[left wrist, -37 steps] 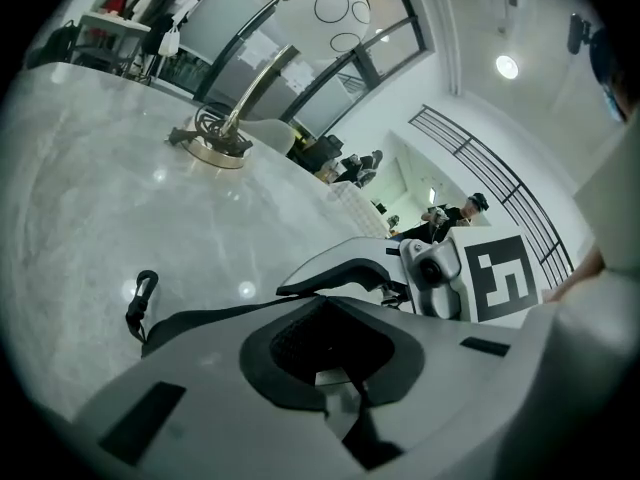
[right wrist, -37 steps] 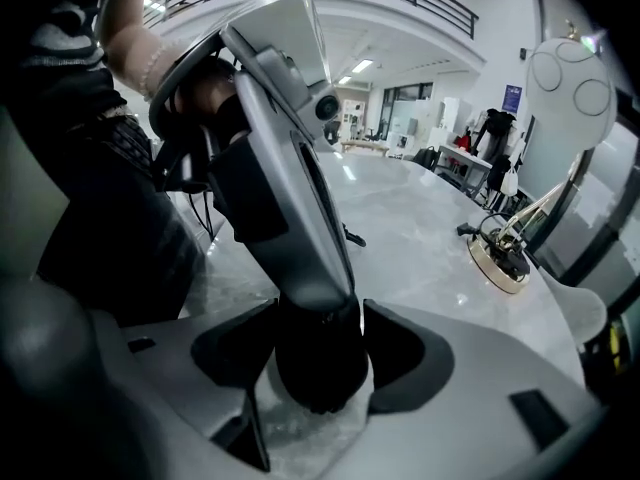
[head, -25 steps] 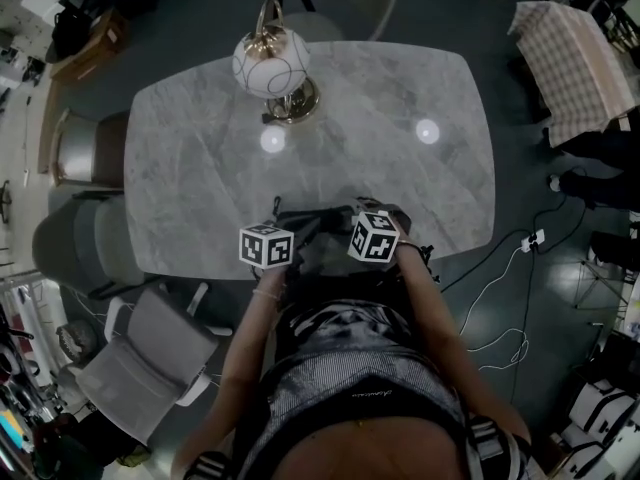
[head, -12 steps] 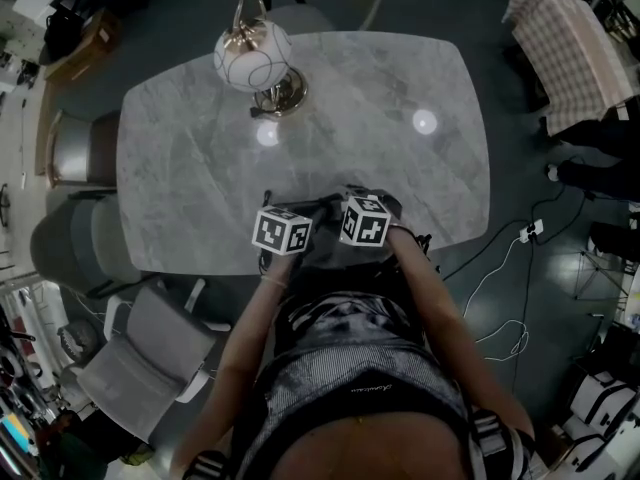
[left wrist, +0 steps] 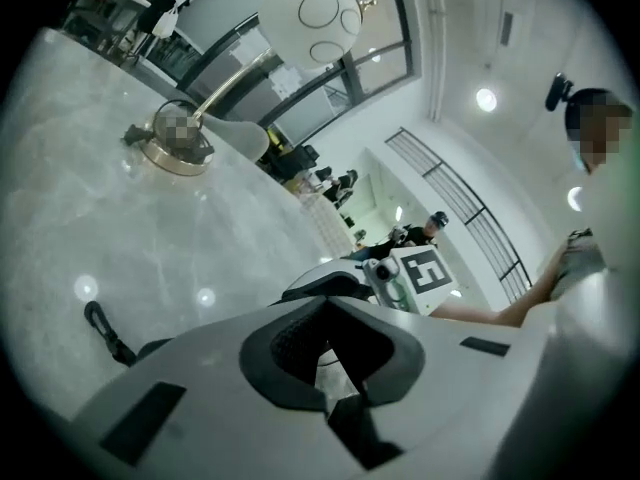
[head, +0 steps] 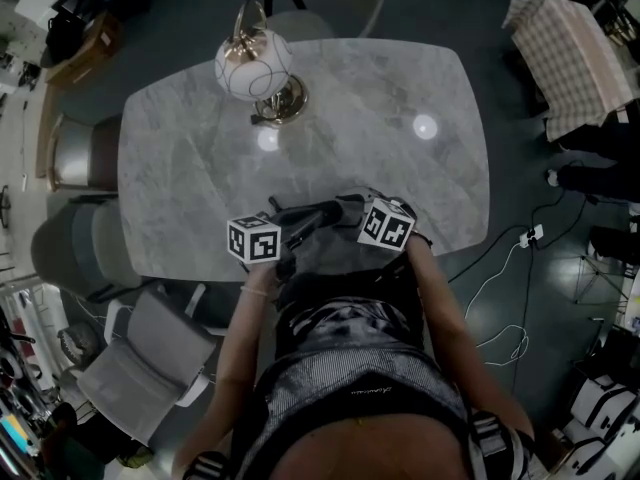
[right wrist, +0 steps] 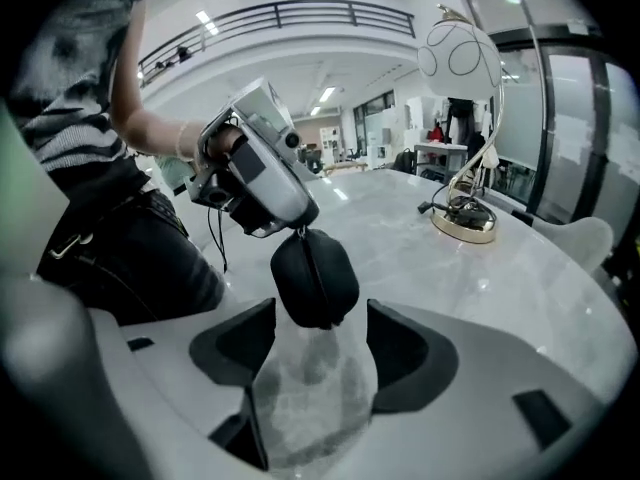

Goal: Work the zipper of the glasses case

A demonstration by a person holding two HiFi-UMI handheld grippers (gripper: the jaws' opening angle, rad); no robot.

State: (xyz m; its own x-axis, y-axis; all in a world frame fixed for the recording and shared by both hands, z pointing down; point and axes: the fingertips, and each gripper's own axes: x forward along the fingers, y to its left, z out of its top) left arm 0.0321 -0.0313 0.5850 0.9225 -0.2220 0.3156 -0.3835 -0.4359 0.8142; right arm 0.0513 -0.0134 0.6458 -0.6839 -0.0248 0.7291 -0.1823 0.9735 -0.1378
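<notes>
A black glasses case (right wrist: 313, 276) hangs by its zipper pull (right wrist: 299, 232) from my left gripper (right wrist: 284, 220), which is shut on the pull. In the head view the case (head: 318, 215) stretches dark between the two grippers above the near edge of the table. My right gripper (right wrist: 314, 340) is opening. The lower end of the case sits between its wide jaws, and the pads stand off it on both sides. The left gripper view shows only the shut left gripper (left wrist: 328, 360), with the right gripper's marker cube (left wrist: 424, 270) beyond; the case is hidden there.
A lamp with a white globe (head: 252, 66) and a brass base (right wrist: 462, 218) stands at the far left of the grey marble table (head: 400, 168). Chairs (head: 85, 148) stand along the table's left side. A thin black strap (left wrist: 104, 330) lies on the tabletop.
My right gripper's jaws have opened off the case and it has shifted right. My left gripper has moved left and back, drawing the case out between them.
</notes>
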